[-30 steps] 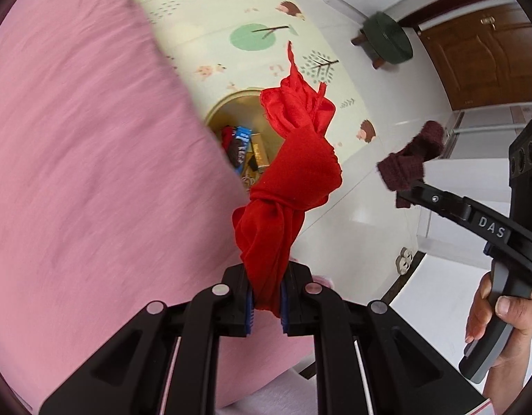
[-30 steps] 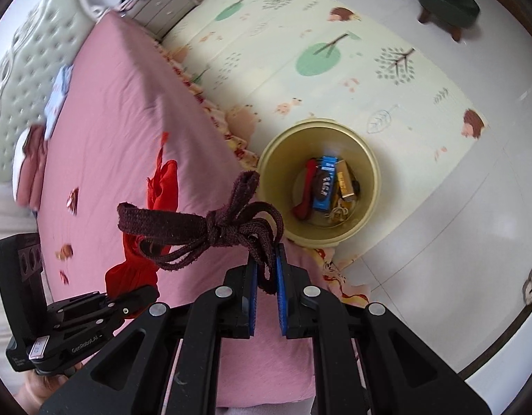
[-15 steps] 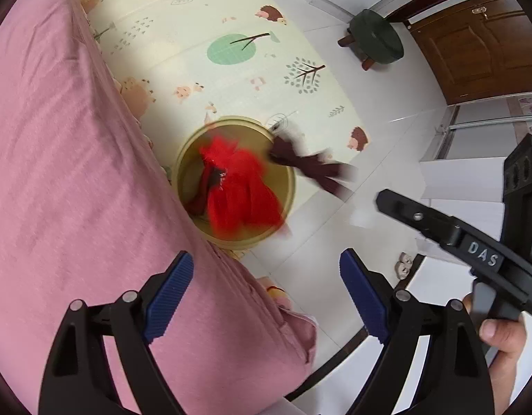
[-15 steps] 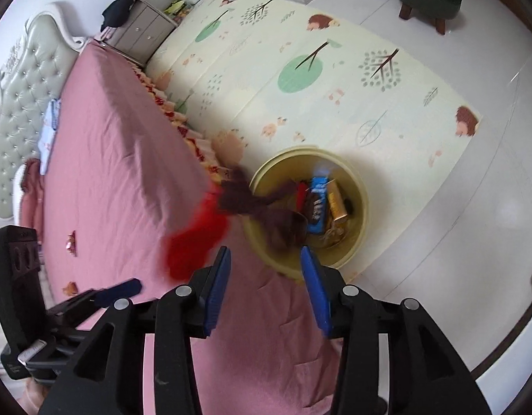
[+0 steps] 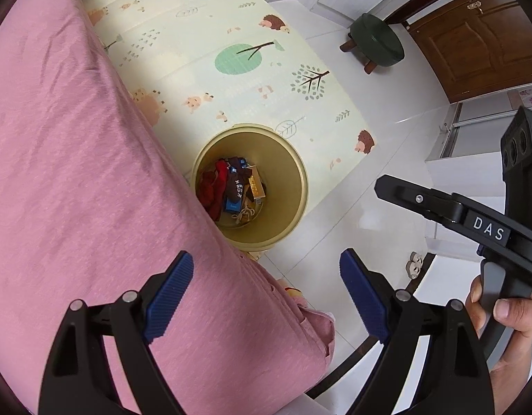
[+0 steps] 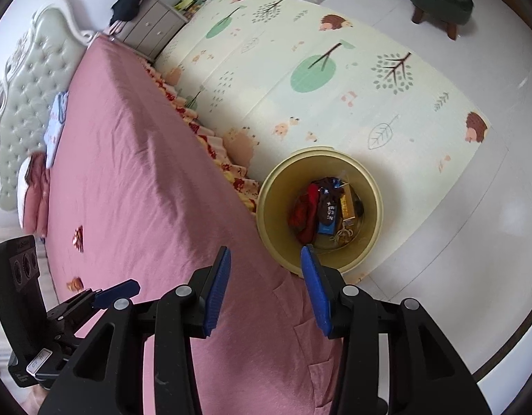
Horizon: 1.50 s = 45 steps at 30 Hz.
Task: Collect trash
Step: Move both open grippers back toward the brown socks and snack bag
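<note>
Red cloth (image 5: pixel 214 190) and dark sock (image 5: pixel 239 180) lie crumpled in the yellow bin (image 5: pixel 293 204), at twelve o'clock of both empty hand-held grippers, left (image 5: pixel 266 290) gaping wide, right (image 6: pixel 264 287) half-open.

A bin (image 6: pixel 373 186) stands on the floor just right of the bed (image 6: pixel 134 190), on the near edge of a play mat (image 6: pixel 335 86). Cloths (image 6: pixel 305 212) and packets (image 6: pixel 347 204) lie inside it.

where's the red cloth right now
The red cloth lies inside the yellow bin on the floor beside the pink bed, on the bin's bed side, next to the dark brown cloth.
</note>
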### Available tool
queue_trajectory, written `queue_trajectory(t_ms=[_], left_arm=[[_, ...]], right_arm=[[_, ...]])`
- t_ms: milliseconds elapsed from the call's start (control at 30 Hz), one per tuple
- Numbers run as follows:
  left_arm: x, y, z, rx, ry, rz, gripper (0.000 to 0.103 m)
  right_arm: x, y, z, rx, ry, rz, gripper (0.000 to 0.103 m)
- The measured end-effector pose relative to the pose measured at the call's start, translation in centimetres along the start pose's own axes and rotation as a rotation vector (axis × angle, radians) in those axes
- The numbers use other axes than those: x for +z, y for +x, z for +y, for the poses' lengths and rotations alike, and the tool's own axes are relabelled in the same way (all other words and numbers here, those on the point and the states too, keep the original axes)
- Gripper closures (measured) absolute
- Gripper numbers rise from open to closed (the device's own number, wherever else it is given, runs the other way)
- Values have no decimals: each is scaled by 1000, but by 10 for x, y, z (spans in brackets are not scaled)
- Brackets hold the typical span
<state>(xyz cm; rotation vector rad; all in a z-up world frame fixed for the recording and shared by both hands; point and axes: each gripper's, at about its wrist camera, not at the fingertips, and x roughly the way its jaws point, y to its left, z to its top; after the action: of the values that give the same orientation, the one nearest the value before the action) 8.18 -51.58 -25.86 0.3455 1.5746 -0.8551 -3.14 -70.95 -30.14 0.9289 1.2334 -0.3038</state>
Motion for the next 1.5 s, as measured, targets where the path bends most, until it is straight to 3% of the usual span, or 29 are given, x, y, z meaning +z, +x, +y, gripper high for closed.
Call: queue_trajectory(t_ms=[233,433,1033,1267,1500], left_arm=[[-31,-24,25,19,-24,-48,17],[-69,-48,70,30,-99,-92,17],[-226,-131,290,101,-482,-224,17],[-275,-155,355,122,-552,-265,17],[-302,-174,414,123,-587,-295,17]], right_arm=[[-19,2,40,-11,-74,0,60],[-45,15,94,-15,-174,30,60],[-160,89,309,46,-495,141,60],[-204,118,380,52,-567,151,60],[-236,143,436,47,-591,154,60]])
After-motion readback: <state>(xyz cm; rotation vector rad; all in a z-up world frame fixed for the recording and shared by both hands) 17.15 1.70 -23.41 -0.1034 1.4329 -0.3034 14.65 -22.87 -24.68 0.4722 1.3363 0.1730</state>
